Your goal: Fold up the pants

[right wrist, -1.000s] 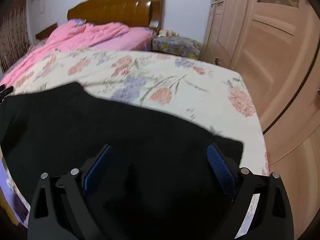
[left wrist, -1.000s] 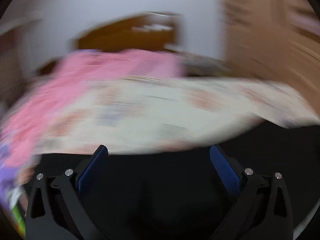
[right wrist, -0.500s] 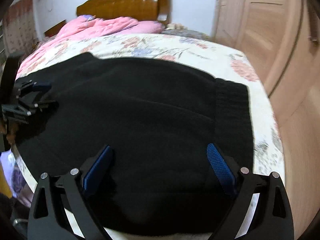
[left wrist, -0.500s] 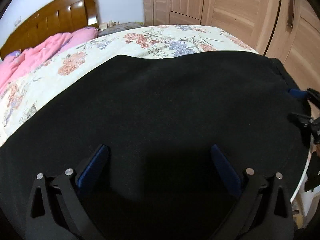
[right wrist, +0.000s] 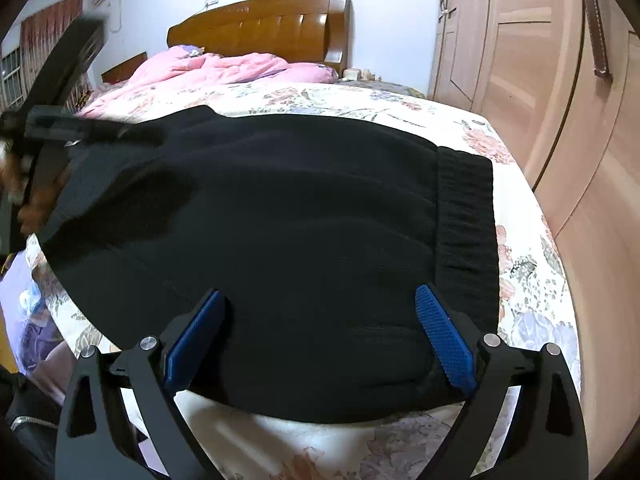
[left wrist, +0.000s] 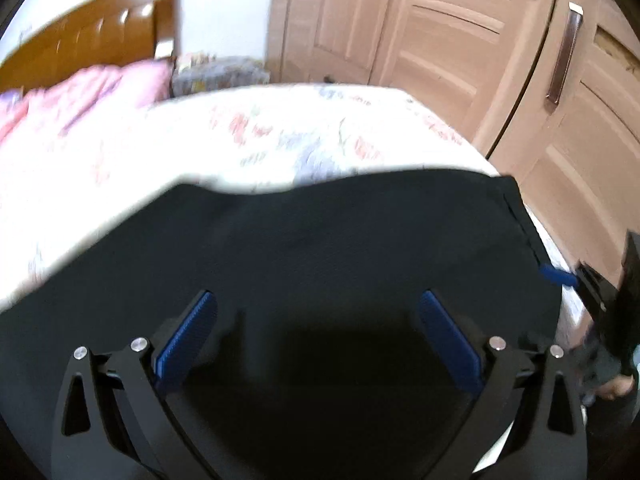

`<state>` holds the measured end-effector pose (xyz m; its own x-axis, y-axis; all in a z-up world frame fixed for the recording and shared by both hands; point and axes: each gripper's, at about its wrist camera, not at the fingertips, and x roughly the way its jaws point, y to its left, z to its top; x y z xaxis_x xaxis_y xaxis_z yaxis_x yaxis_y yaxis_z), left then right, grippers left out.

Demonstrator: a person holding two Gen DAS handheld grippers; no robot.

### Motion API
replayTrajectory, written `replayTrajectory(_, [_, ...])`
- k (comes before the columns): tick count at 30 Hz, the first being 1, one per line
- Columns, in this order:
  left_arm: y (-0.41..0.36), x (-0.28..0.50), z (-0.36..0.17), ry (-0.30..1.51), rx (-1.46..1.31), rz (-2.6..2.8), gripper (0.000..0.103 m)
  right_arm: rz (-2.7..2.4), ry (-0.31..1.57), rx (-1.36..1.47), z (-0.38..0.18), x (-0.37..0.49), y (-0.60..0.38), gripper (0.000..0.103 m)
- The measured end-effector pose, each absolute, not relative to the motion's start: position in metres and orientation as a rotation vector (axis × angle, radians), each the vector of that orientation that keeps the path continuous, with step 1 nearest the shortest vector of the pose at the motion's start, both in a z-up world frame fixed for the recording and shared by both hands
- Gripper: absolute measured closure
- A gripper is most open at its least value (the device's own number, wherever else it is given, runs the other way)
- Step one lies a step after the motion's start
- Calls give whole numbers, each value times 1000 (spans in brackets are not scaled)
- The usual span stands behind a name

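I see the black pants lying spread flat across the foot end of the bed, on its floral sheet. The fabric is dark and matte with only shallow ripples. In the right wrist view the ribbed waistband lies along the right side of the garment, a distinct strip with fine vertical ribbing, and the near edge of the pants runs close to the edge of the mattress. The far edge shows as a gently curved line against the flowers. In the left wrist view the pants fill the lower half of the frame, with a stitched seam running down the right edge.

Beyond the garment, a pink quilt is bunched up against the wooden headboard, and wooden wardrobe doors stand to the right of the bed.

My left hand-held gripper hovers over the dark cloth with its blue pads spread wide apart and nothing between them. My right hand-held gripper is likewise spread wide, its blue pads apart above the near edge of the pants, next to the waistband; I can't tell whether the tips touch the fabric. From the right wrist view the left tool appears blurred at the far left edge of the garment, and from the left wrist view a blue tip of the right tool pokes in at the right edge.
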<state>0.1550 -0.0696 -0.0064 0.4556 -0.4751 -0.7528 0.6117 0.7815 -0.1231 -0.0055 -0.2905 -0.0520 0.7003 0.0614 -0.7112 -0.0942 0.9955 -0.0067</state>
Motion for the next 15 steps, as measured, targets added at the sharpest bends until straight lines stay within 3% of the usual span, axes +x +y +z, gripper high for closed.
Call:
replayTrajectory(5, [-113,219,-44,922,313,-497,1,99,795,-39,-53,-6,-298,11])
replayTrajectory(7, [-102,234,-53,909,215,-534,1,102,793,-37,-53,-7,-299,11])
replayTrajectory(15, [-108,236,-55,895,241,-513,1,56,778,-4,-14,6,-297,11])
